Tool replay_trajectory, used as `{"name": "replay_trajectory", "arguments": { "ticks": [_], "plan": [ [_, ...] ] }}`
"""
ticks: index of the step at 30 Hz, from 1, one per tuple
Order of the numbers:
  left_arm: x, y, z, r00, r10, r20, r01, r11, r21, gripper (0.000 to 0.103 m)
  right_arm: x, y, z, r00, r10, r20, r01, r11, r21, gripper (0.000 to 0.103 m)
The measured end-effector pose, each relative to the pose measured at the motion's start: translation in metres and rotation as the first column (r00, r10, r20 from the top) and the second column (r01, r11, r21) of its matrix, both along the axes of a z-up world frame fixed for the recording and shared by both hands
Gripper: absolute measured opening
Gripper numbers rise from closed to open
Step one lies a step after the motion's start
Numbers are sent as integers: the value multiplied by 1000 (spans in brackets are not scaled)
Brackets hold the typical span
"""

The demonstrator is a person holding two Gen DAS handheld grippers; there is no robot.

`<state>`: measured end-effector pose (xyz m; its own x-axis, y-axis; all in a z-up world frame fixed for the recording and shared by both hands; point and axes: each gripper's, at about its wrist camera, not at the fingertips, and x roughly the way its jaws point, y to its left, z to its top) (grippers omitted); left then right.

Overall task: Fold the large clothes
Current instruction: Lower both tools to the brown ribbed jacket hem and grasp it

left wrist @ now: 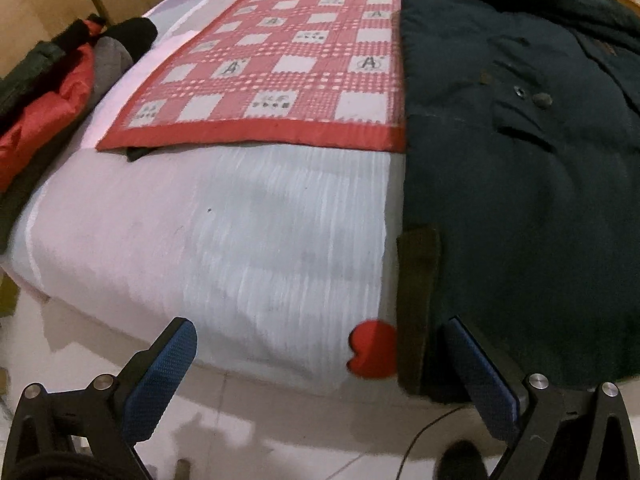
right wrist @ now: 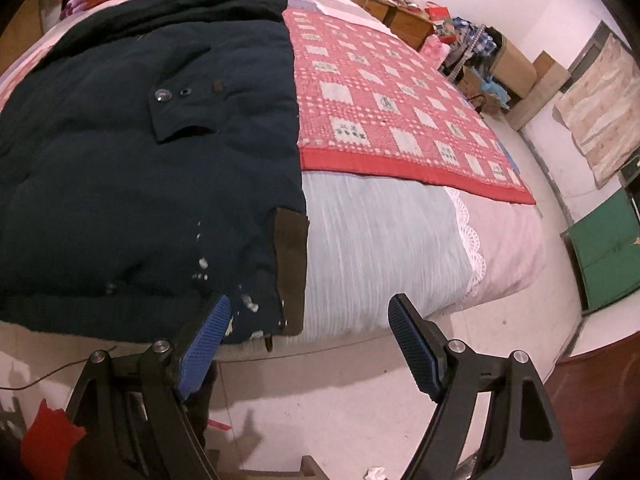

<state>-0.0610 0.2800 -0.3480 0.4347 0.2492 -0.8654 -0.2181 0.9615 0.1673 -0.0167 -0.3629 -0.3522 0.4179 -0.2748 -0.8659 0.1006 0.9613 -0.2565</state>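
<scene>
A large dark padded coat (left wrist: 520, 168) lies flat on the bed, filling the right side of the left wrist view and the left side of the right wrist view (right wrist: 132, 168). A brown flap (left wrist: 418, 304) (right wrist: 291, 272) runs along its near edge, and snap buttons (right wrist: 173, 94) sit on a pocket flap. My left gripper (left wrist: 320, 364) stands open at the bed's near edge, its right finger (left wrist: 482, 376) against the coat's hem. My right gripper (right wrist: 308, 340) is open too, with its left finger (right wrist: 206, 348) over the coat's lower corner and nothing between the pads.
A red checked cloth (left wrist: 280, 60) (right wrist: 384, 100) covers the middle of the bed (left wrist: 248, 248), beside the coat. Red and dark clothes (left wrist: 48, 92) are piled at the bed's left edge. Boxes and clutter (right wrist: 480, 56) and a green board (right wrist: 604, 248) stand on the pale floor (right wrist: 340, 420).
</scene>
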Motion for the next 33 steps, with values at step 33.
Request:
{"name": "replay_trajectory", "arguments": {
  "ticks": [33],
  "plan": [
    [50, -43, -7, 996, -93, 14, 93, 996, 16, 103, -23, 4, -8, 998, -54, -45, 53, 998, -18, 83]
  ]
}}
